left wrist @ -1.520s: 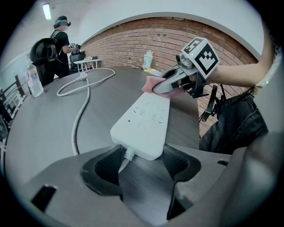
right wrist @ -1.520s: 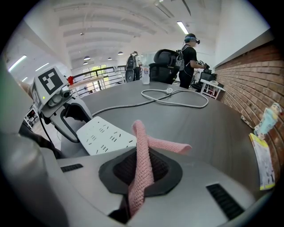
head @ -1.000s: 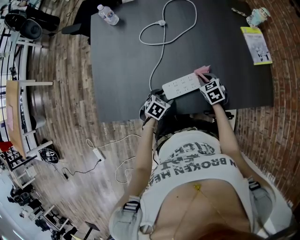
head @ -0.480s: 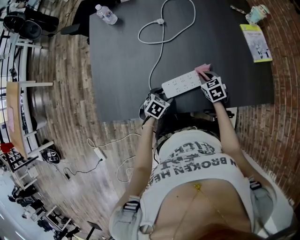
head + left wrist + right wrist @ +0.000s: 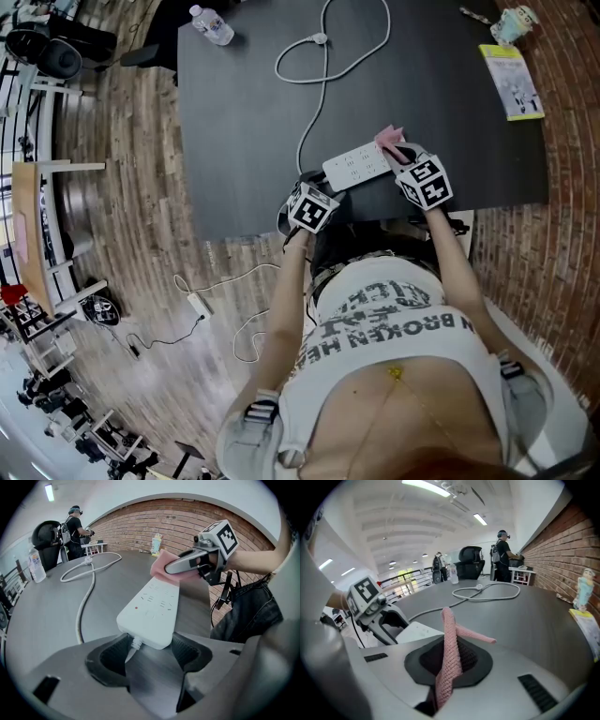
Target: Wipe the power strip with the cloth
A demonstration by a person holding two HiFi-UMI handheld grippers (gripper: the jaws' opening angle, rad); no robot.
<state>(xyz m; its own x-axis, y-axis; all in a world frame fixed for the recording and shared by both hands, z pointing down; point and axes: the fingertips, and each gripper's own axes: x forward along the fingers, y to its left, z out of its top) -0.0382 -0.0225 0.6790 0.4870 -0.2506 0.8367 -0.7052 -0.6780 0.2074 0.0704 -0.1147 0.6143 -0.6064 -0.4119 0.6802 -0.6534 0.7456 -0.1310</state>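
Because it is the biggest thing, bench [image 5: 244, 112]: big, dark and flat. All the things lie on it, near the edge by the person.
Power strip [image 5: 356, 167]: long and white. It lies flat on the bench between the two tools. Its white cord [image 5: 309, 122] runs from the end at the person's left side and loops away across the bench.
Left hand-held gripper [image 5: 149, 651]: its two jaws stand one on each side of the cord end of the power strip. They look closed on it, to keep it from sliding.
Right hand-held gripper [image 5: 449, 660]: its jaws are pinched tight on the cloth. It reaches over the other end of the power strip, the end far from the cord.
Cloth [image 5: 389, 141]: small, pink and folded. One part sticks out past the jaws. It rests on top of the far end of the power strip.
Wiping so far: I think the wiping is under way, because the cloth is already on the strip.
Wiping left: the top from the cloth to the cord end is bare. No dirt shows, so I cannot tell how much is clean. The sides look untouched too.
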